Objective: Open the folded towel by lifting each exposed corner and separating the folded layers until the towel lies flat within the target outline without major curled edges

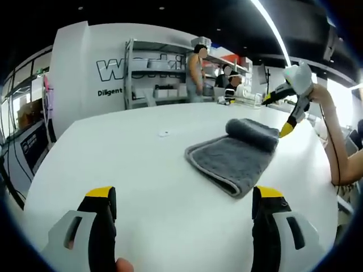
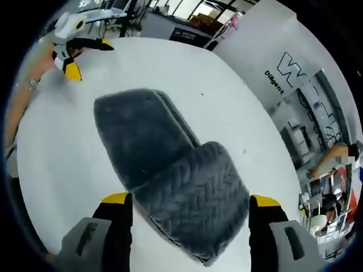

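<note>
A grey towel (image 1: 229, 161) lies folded on the white table (image 1: 130, 170), its far end rolled into a thick bulge (image 1: 252, 131). My left gripper (image 1: 184, 195) is open, hovering over bare table short of the towel's near edge. My right gripper (image 1: 276, 115) comes in from the right in a person's hand, open, one yellow tip just above the roll. In the right gripper view the towel (image 2: 144, 130) stretches away, and its rolled end (image 2: 193, 198) lies below and between the wide-apart jaws of my right gripper (image 2: 190, 201). The left gripper (image 2: 88, 56) shows beyond the towel's far end, open.
A small mark (image 1: 163, 134) sits on the table left of the towel. Metal shelving (image 1: 159, 73) and a white wall with lettering (image 1: 113, 71) stand behind the table, with people (image 1: 197, 71) at the far end. The person's forearm (image 1: 340, 153) hangs along the table's right edge.
</note>
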`<action>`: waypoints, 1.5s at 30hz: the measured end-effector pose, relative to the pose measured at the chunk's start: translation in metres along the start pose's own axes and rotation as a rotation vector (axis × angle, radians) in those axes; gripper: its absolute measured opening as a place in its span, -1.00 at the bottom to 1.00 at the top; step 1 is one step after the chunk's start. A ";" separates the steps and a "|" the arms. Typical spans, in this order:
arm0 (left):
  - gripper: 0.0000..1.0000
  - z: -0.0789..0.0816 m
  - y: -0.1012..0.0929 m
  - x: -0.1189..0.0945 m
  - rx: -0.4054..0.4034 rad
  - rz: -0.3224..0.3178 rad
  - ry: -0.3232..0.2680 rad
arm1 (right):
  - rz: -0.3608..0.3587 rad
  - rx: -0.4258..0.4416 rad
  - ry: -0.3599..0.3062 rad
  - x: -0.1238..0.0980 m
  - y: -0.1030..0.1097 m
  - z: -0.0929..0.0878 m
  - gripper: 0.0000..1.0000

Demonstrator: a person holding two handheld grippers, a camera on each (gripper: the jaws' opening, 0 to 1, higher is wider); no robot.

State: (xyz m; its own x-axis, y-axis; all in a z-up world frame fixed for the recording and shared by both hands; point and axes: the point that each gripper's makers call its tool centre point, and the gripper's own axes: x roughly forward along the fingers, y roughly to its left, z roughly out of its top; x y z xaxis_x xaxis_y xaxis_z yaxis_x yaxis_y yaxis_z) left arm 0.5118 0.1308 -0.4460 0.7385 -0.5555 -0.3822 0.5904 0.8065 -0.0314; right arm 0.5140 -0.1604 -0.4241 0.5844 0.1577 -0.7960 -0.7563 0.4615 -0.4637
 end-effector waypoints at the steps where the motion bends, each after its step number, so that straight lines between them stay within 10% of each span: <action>1: 0.97 0.000 0.000 0.000 0.000 0.000 0.001 | 0.009 -0.014 0.000 0.001 0.003 0.002 0.46; 14: 0.96 -0.003 0.003 0.000 -0.007 0.009 0.013 | 0.125 -0.004 0.076 0.032 0.026 0.000 -0.44; 45: 0.95 -0.007 0.005 0.002 -0.019 0.013 0.028 | 0.146 0.163 0.007 0.024 0.014 -0.021 -0.90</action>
State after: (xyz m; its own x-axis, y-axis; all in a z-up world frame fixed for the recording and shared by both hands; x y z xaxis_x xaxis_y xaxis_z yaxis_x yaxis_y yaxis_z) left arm 0.5139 0.1347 -0.4533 0.7361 -0.5396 -0.4086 0.5748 0.8171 -0.0436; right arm 0.5117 -0.1684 -0.4582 0.4693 0.2273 -0.8533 -0.7750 0.5692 -0.2746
